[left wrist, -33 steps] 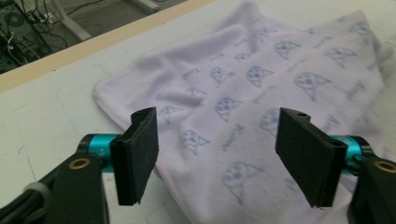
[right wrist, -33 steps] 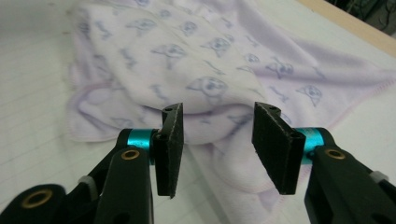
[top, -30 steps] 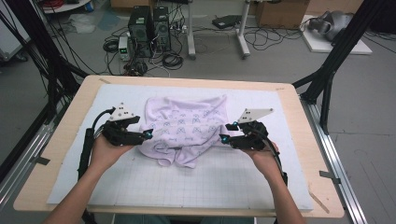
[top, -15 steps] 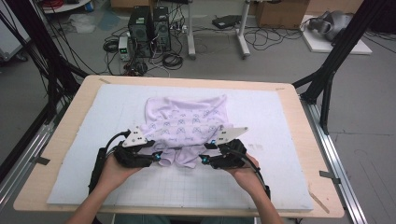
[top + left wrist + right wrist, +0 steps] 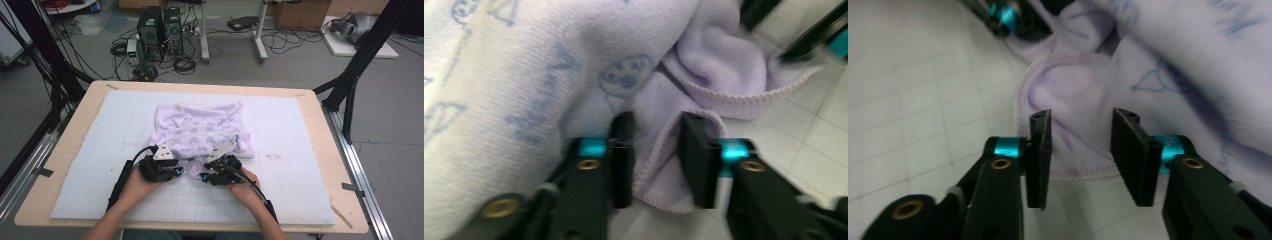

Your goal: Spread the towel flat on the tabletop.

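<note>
At the middle of the white gridded mat [image 5: 300, 170] on the wooden bench [image 5: 75, 150] lies the crumpled lilac terry cloth with blue printed figures [image 5: 200, 131]. At its 6 o'clock edge sit the left gripper [image 5: 176, 172] and the right gripper [image 5: 204, 176], close together. Each has been closing its jaws, which stand partly open astride a hemmed fold of the cloth; whether the pads press it yet, I cannot tell.
</note>
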Motion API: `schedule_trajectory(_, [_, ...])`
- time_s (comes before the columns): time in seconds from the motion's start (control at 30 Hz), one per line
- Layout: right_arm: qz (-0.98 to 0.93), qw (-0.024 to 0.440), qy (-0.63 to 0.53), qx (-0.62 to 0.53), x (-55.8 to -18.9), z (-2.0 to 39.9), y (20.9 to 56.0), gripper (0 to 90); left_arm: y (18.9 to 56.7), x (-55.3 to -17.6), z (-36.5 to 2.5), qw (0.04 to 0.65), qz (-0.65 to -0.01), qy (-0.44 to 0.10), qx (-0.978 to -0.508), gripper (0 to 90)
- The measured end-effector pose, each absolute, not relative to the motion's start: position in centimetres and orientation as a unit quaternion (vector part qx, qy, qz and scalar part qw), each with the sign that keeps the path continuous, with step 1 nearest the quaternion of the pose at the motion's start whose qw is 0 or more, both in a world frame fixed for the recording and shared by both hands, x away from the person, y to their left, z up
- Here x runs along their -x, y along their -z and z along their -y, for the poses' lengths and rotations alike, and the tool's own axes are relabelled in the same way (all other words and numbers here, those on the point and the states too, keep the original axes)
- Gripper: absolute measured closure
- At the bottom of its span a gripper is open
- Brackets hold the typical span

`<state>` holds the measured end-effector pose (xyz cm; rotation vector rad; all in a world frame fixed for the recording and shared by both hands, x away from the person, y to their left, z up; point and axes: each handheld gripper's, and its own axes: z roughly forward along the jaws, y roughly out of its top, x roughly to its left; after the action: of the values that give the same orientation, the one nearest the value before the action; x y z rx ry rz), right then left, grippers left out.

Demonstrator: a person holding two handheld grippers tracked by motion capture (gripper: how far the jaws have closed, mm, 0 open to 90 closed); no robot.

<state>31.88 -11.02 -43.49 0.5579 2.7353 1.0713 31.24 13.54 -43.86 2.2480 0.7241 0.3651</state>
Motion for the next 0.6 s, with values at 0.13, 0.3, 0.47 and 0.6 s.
schedule_trajectory(0.13, [-0.911,0.061,-0.364,-0.184,-32.0,10.8,43.8,84.4,43.8,-31.4,-13.8,0.370,-0.285,-0.138,-0.873,84.7])
schedule_trajectory(0.3, [-0.908,0.064,-0.370,-0.184,-31.9,11.8,43.3,88.4,42.7,-30.8,-14.7,0.389,-0.286,-0.143,-0.864,86.5])
schedule_trajectory(0.47, [-0.899,0.070,-0.390,-0.189,-31.3,14.7,42.0,88.5,41.5,-30.1,-16.5,0.414,-0.294,-0.142,-0.850,86.6])
schedule_trajectory(0.6, [-0.889,0.078,-0.404,-0.201,-30.3,17.6,41.2,88.6,40.9,-29.3,-18.1,0.429,-0.301,-0.150,-0.838,86.6])
